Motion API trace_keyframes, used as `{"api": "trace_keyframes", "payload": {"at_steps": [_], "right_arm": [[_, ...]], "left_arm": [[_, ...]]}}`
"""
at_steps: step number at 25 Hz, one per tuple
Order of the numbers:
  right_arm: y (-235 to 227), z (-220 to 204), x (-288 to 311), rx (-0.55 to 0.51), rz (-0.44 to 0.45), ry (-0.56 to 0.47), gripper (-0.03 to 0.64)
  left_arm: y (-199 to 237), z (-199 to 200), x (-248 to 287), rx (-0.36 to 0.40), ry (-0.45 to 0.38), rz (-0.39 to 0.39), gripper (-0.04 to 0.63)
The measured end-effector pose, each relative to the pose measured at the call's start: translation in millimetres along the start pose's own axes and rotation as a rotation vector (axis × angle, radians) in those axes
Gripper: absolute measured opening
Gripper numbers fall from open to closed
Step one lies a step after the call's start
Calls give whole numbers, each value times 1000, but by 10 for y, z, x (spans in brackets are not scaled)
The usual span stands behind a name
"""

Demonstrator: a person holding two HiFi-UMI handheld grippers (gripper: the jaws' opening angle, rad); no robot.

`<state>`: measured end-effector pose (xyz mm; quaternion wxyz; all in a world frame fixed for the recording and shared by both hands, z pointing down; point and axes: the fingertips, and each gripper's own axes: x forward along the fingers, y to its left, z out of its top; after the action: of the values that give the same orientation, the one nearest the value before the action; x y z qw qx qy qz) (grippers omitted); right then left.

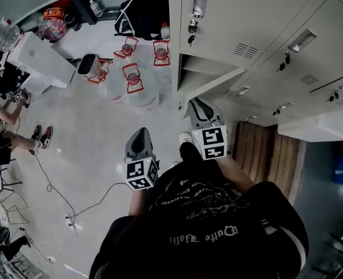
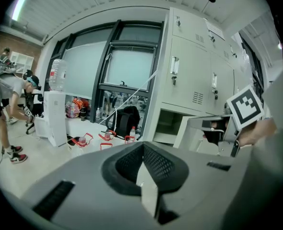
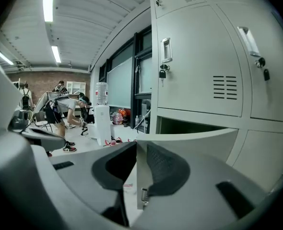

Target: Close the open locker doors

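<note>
Grey locker door [image 3: 189,140] edge stands upright, clamped in right gripper [image 3: 137,152]; locker opening just beyond. Left gripper [image 2: 144,150] together, empty, farther off.

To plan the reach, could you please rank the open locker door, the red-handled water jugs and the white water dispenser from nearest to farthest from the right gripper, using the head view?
1. The open locker door, directly at the right gripper tips.
2. The red-handled water jugs, standing off to its left.
3. The white water dispenser, far left, beyond the jugs.
</note>
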<state>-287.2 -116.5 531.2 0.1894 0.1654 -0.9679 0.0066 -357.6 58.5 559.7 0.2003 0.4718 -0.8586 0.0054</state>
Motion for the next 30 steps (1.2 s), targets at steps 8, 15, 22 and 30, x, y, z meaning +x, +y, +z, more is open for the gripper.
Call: {"api": "trace_keyframes", "payload": {"at_steps": [8,15,22,30], "right_arm": [[-69,97,332,-22,-12,21,20],[-119,172,588,-40,3,24,20],[-208,211,812,-55,16,27,20],[-345,275,1066,-51,26,26,20]], "left_arm": [[181,-55,2,-27,11,57,8],[303,-38,90,-42,14,105,8],[395,-2,213,-50,15,151,8],[424,103,366,-55,1,190,8]]}}
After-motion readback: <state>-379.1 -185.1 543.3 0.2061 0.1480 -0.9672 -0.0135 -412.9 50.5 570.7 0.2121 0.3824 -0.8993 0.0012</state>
